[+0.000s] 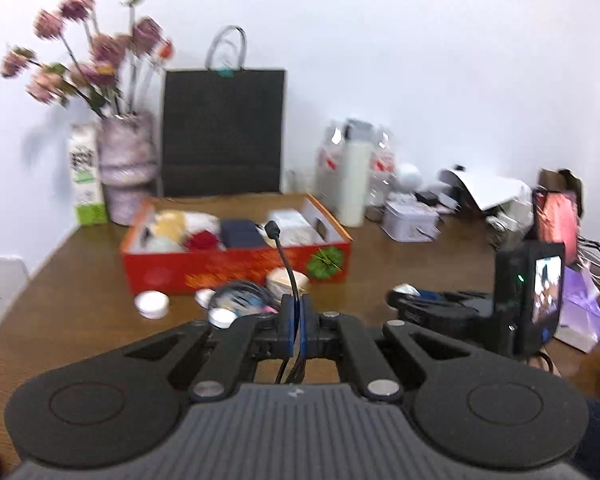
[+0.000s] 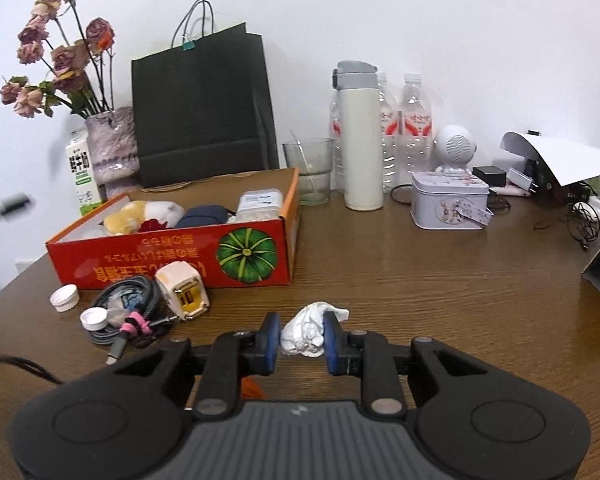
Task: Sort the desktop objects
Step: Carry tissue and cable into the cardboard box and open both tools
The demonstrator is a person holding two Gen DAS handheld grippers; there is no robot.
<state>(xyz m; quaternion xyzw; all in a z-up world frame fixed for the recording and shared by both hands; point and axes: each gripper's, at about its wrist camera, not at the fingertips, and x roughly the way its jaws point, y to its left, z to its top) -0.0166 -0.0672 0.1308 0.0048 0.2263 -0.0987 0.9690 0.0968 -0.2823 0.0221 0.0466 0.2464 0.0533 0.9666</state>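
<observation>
A red cardboard box (image 2: 172,258) with a pumpkin picture stands on the wooden desk and holds a plush toy, a dark pouch and a white case; it also shows in the left wrist view (image 1: 236,266). My left gripper (image 1: 296,320) is shut on a black cable (image 1: 286,264) whose plug end rises toward the box. My right gripper (image 2: 300,338) has its jaws around a crumpled white tissue (image 2: 306,330) on the desk, pads touching its sides. A coiled grey cable (image 2: 130,314), a cream charger (image 2: 182,290) and white bottle caps (image 2: 65,298) lie before the box.
A black paper bag (image 2: 204,108), a vase of dried flowers (image 2: 110,142), a milk carton (image 2: 80,172), a glass (image 2: 310,170), a white flask (image 2: 360,136), water bottles (image 2: 414,128), a tin (image 2: 448,200) and a round speaker (image 2: 454,146) line the back. The right gripper body (image 1: 528,296) sits right of my left one.
</observation>
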